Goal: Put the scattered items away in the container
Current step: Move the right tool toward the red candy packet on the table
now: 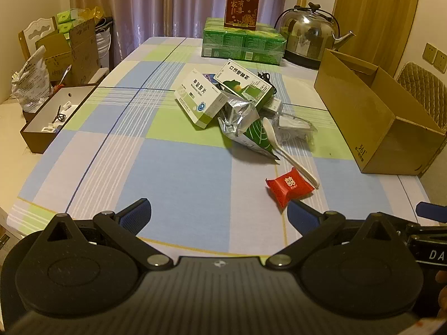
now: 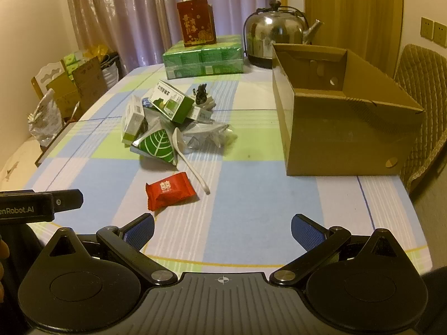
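Both grippers, the left gripper (image 1: 219,213) and the right gripper (image 2: 222,227), are hovering wide open and empty over the checked tablecloth (image 2: 251,201), the red candy packet (image 2: 169,190) lying nearest, ahead-left of the right one, with the cardboard box (image 2: 335,139) standing to its right.

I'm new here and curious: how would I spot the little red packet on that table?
Find the open cardboard box on the checked tablecloth. Nearer the grippers than the pile lies the red packet, beside the white spoon. It is the only red wrapper, lying alone.

A checked cloth covers the worktop (image 2: 251,195). On it lie a red packet (image 2: 169,190), a cardboard box (image 2: 340,142) and a kettle (image 2: 275,35).
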A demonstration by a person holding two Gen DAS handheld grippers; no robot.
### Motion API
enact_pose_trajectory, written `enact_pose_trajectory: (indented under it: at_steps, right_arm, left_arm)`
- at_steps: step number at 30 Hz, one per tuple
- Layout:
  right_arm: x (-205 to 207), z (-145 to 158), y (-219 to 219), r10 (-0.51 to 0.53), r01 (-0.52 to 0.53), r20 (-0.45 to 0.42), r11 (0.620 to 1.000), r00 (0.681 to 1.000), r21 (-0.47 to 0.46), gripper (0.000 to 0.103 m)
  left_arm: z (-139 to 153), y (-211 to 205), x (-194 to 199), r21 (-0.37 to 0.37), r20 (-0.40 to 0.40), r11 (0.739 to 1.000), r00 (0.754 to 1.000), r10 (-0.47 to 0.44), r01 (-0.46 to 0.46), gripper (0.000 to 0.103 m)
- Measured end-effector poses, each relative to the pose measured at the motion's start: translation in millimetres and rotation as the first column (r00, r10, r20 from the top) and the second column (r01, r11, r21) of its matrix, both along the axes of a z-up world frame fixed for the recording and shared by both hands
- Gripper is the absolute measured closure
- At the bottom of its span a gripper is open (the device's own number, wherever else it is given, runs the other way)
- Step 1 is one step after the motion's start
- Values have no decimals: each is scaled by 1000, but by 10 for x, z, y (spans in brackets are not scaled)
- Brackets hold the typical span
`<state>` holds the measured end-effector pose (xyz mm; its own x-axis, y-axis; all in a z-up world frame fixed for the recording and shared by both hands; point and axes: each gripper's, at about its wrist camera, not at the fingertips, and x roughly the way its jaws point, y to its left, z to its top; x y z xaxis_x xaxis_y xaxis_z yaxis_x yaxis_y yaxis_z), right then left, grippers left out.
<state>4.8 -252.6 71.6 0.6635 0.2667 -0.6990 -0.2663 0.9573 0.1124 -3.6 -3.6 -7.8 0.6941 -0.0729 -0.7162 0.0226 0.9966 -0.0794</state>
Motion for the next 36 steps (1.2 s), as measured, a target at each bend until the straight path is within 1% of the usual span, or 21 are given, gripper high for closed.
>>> enact_pose_trajectory:
  at_steps: [19, 36]
  right_arm:
    - [31, -44, 6, -4, 4, -17, 1000, 1000, -14, 2]
    - [44, -105, 5, 2, -3, -31, 1000, 1000, -27, 2]
  left_arm:
    - [-12, 13, 12, -3, -6, 1000, 1000, 1, -1, 1]
    - [-11, 18, 26, -25, -10, 999, 1000, -22, 22, 1]
